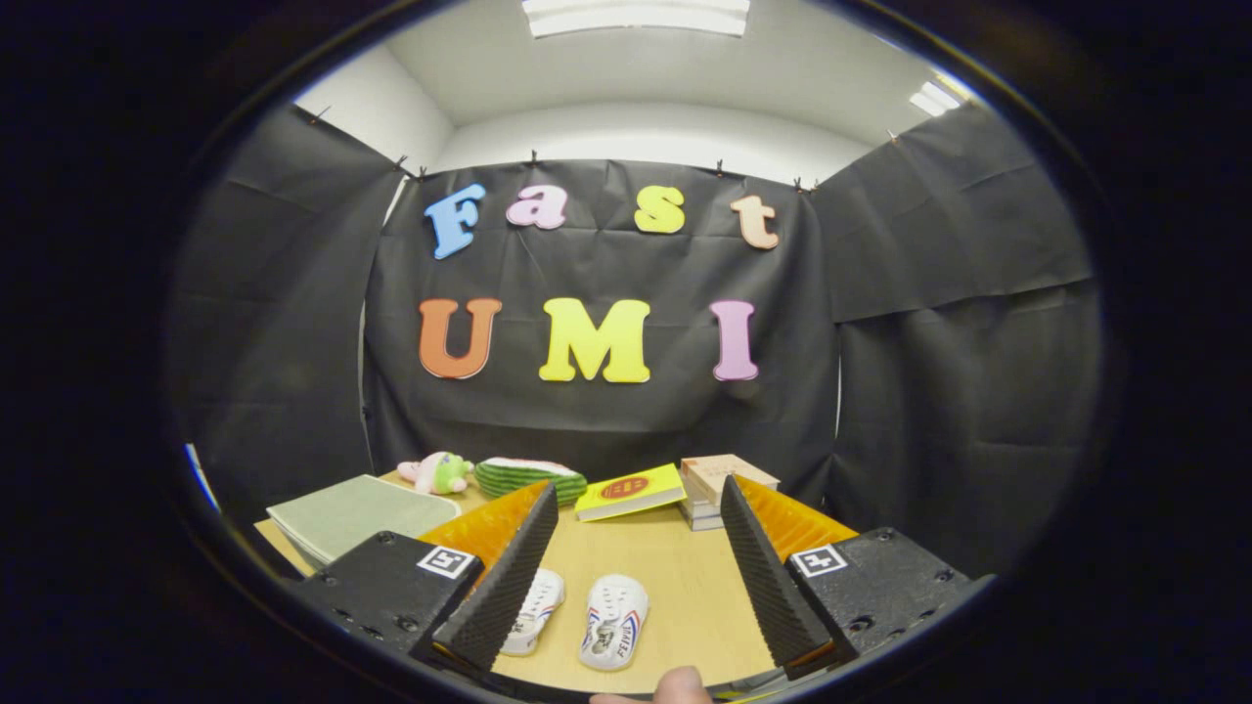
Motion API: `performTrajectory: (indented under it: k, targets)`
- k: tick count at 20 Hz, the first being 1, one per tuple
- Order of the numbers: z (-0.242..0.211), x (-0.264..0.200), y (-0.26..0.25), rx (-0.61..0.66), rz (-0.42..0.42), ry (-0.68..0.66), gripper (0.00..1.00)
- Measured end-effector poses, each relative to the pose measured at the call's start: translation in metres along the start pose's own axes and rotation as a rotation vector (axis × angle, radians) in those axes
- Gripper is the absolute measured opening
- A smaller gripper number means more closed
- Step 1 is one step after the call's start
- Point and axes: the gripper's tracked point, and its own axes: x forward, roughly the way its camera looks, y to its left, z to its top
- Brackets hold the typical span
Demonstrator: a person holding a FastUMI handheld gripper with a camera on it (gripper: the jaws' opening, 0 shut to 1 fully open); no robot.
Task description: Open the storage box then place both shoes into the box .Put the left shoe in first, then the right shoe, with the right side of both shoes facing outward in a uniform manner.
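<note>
My fingers [626, 567] stand wide open and hold nothing | two white shoes [587, 614] lie on the worktop [675, 577] between them, near my hand | storage box: I cannot tell which thing it is | advice: find its lid first, approach slowly.

The left finger [504, 577] of the claw [631, 577] covers much of 1 white shoe [536, 608], leaving its toe end showing. The print on the other shoe [614, 622] is too small to tell. A fingertip [678, 686] is cut off at the near rim of the counter [675, 577]. The right finger [768, 577] hides part of a stack of books [719, 479].
</note>
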Motion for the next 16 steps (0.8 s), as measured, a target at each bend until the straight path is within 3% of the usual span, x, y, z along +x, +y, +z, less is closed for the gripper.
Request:
performTrajectory:
  k: [10, 16]
  targets:
    - [-0.012, 0.015, 0.039, 0.037, 0.173, 0.113, 1.00]
    - [-0.035, 0.025, 0.102, 0.096, 0.398, 0.250, 1.00]
